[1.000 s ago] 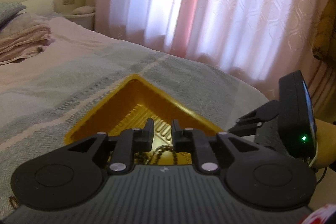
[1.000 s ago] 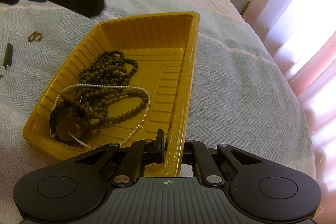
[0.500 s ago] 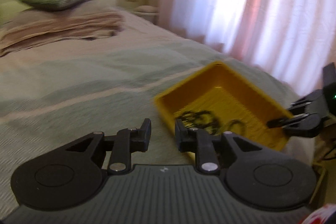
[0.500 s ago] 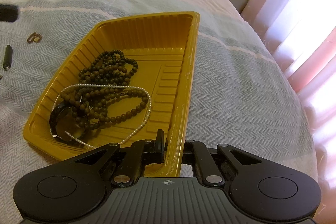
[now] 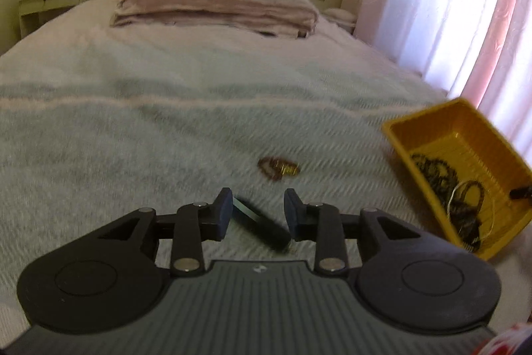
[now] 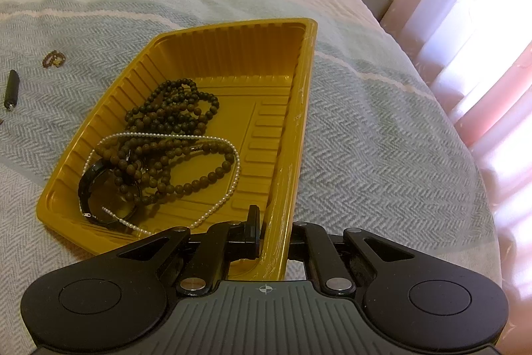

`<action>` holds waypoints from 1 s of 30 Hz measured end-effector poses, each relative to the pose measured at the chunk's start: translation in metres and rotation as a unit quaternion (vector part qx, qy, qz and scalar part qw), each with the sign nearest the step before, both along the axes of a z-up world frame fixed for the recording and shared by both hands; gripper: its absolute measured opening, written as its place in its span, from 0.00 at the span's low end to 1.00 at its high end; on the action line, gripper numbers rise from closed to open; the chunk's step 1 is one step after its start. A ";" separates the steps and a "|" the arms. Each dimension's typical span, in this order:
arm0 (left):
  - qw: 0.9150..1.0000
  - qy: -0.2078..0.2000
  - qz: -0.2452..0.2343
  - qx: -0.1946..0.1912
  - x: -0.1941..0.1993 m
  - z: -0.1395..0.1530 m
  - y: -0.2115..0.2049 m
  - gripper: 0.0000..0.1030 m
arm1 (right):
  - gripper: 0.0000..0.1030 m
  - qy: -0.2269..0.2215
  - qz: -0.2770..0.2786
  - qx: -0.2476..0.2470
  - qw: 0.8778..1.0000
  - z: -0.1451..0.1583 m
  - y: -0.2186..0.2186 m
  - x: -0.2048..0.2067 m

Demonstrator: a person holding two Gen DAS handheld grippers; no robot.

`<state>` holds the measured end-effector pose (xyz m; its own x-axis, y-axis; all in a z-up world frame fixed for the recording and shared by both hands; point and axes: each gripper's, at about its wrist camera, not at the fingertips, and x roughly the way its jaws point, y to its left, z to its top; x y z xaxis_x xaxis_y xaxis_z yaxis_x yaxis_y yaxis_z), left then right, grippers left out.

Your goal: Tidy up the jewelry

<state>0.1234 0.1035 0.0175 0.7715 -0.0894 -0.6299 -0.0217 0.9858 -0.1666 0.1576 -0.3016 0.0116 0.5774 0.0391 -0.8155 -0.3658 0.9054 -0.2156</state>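
1. Now, my right tongs [image 6: 271, 235] are clamped on the near right wall of the yellow tray [image 6: 301, 108], one finger inside, one outside.
2. The tray lies on the bed [image 6: 382, 138]; in it I see a dark bead necklace [image 6: 173, 115], a pearl strand [image 6: 232, 168] and a black watch [image 6: 103, 192].
3. My left tongs [image 5: 256, 212] hang open above the blanket, gripping nothing.
4. A dark cylinder [image 5: 261, 223] lies between their fingers on the bed.
5. A small brown bracelet [image 5: 277, 167] lies just beyond, well left of the tray.
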 end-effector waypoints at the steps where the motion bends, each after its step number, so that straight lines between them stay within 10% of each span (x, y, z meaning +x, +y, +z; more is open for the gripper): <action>1: 1.000 0.006 -0.004 0.002 -0.004 -0.005 -0.002 0.29 | 0.07 0.000 0.000 0.000 1.000 0.000 0.000 0.000; 17: 0.992 0.054 -0.081 0.082 -0.005 -0.060 -0.063 0.29 | 0.07 0.002 -0.001 -0.002 1.000 -0.001 0.000 0.000; 30: 0.990 0.044 -0.086 0.102 -0.011 -0.053 -0.067 0.07 | 0.07 0.002 0.000 -0.002 1.000 -0.001 0.000 0.001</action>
<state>0.1123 0.0367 -0.0356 0.6974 -0.0794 -0.7123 0.1446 0.9890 0.0313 0.1582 -0.3017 0.0102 0.5747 0.0352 -0.8176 -0.3667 0.9042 -0.2189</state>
